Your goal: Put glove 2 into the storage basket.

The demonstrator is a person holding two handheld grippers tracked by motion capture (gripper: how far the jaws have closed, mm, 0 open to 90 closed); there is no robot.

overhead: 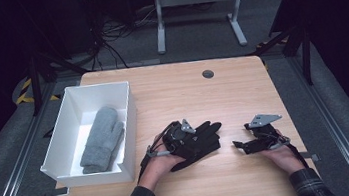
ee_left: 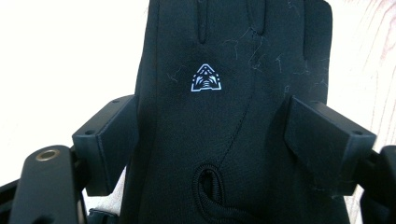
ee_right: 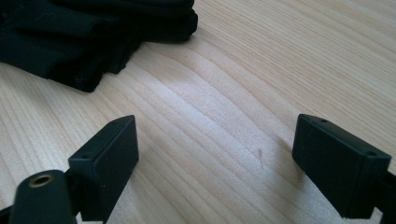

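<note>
On the table, black glove (overhead: 199, 143) fingers point away rightward.

1. Left tool (overhead: 202, 137), black two-jaw type, held in the left hand (overhead: 158, 163); points away from the person, low over the worktop; jaws stand wide apart, nothing pinched.
2. Right tool (overhead: 239, 145), same type, in the right hand (overhead: 283, 155); points leftward, jaws spread wide, nothing between them.
3. Both plaid-sleeved forearms enter from the bottom edge.
</note>
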